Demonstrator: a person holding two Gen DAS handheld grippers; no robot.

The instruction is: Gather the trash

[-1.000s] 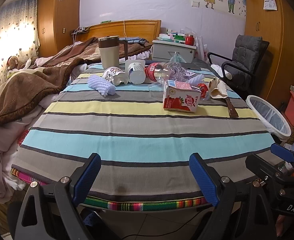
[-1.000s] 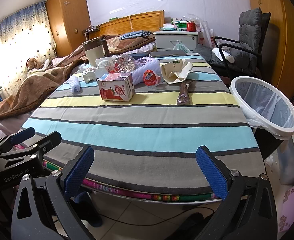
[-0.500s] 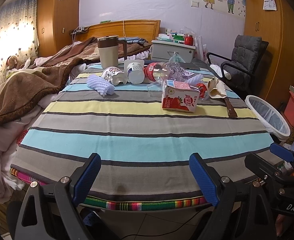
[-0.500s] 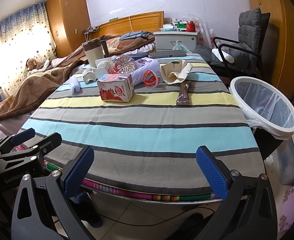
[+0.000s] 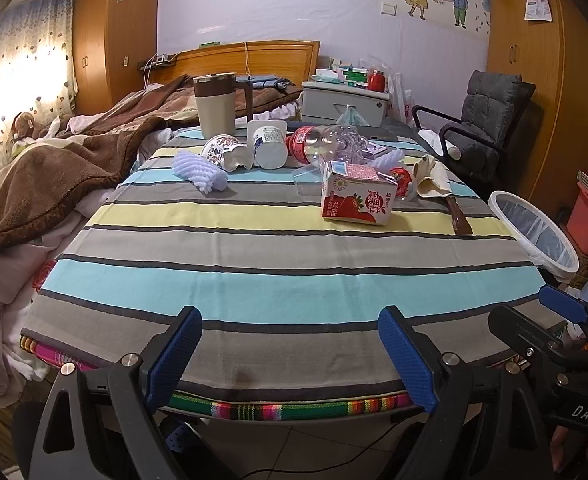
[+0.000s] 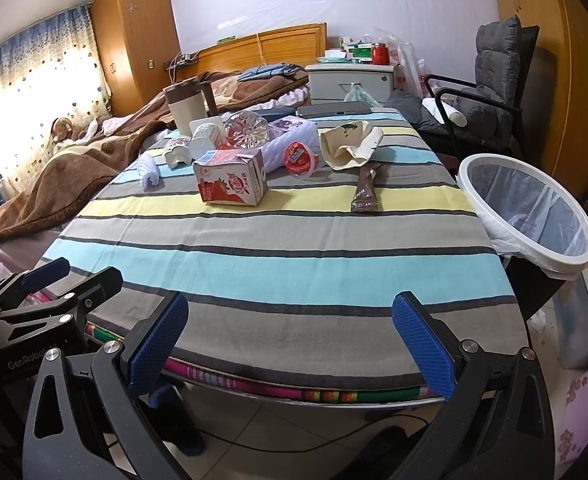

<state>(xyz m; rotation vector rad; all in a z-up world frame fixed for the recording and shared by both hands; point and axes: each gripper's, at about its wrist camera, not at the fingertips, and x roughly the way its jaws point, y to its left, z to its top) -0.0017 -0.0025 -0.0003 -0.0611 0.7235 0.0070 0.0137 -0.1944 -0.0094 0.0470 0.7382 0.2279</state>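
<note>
- While the trash is lying in a loose cluster on the far half of the striped table (image 5: 278,256), the strawberry milk carton (image 5: 358,199) is sitting nearest the camera, on its side across the yellow stripe; everything else is being placed from this carton.
- Just behind the carton, a crushed clear plastic bottle (image 5: 326,144) with a red label is lying on its side; a small red-lidded cup (image 6: 299,157) is resting just to the carton's right, against a white quilted pack (image 6: 290,140).
- Further right of the carton, a crumpled cream paper bag (image 6: 350,146) is lying open, and a brown wrapper (image 6: 366,194) is stretching from it toward the near edge.
- Left of and behind the carton, a white yogurt tub (image 5: 269,147) and a patterned paper cup (image 5: 226,152) are lying tipped side by side; a white foam net (image 5: 200,170) is lying just in front of them.
- Behind all of these, a beige mug with a brown lid (image 5: 216,106) is standing upright at the table's far end.
- Well to the carton's right, off the table's edge, a white-rimmed bin (image 6: 526,216) lined with a bag is standing open.
- Well in front of the carton, at the near edge, the left gripper (image 5: 290,354) is hovering with its blue pads spread wide and nothing between them; the right gripper (image 6: 290,344) is hanging likewise, jaws wide apart and empty.
</note>
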